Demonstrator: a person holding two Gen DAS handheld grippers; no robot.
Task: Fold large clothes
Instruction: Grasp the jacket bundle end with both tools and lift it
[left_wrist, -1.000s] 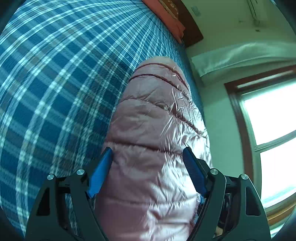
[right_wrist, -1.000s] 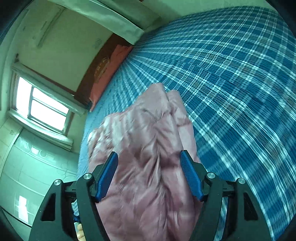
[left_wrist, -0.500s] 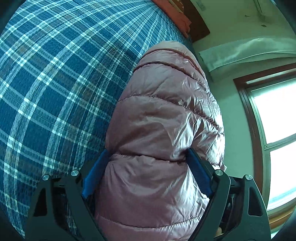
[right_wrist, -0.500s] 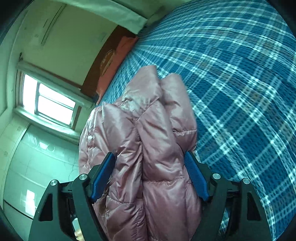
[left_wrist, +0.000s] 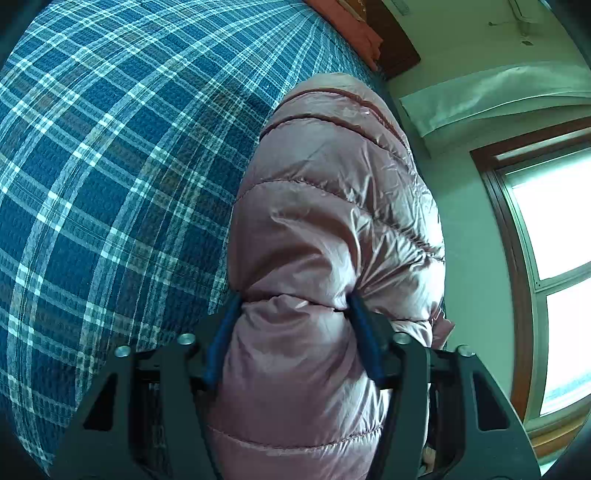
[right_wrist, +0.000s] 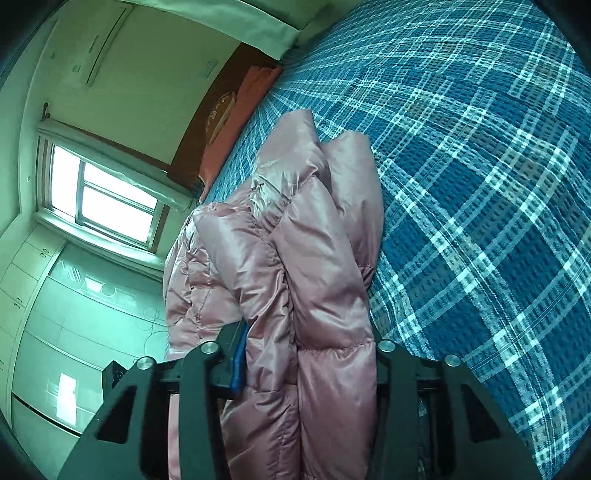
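Observation:
A shiny pink quilted puffer jacket (left_wrist: 332, 229) lies bunched on a bed with a blue plaid cover (left_wrist: 110, 166). My left gripper (left_wrist: 293, 314) is shut on a thick fold of the jacket, its blue pads pressing into the padding on both sides. In the right wrist view the same jacket (right_wrist: 295, 258) shows as several stacked layers. My right gripper (right_wrist: 306, 354) is shut on these layers; the left blue pad (right_wrist: 240, 354) shows, the right one is hidden by fabric.
The plaid cover (right_wrist: 480, 184) spreads wide beside the jacket. An orange pillow (right_wrist: 236, 122) and a dark wooden headboard (left_wrist: 395, 44) stand at the far end. A window (left_wrist: 554, 258) and wall lie past the jacket's side; white cabinets (right_wrist: 55, 314) stand below another window.
Both grippers have closed on the jacket: the jaws were wide apart around it a second ago and now pinch its folds. Both cameras have come closer to the bed.

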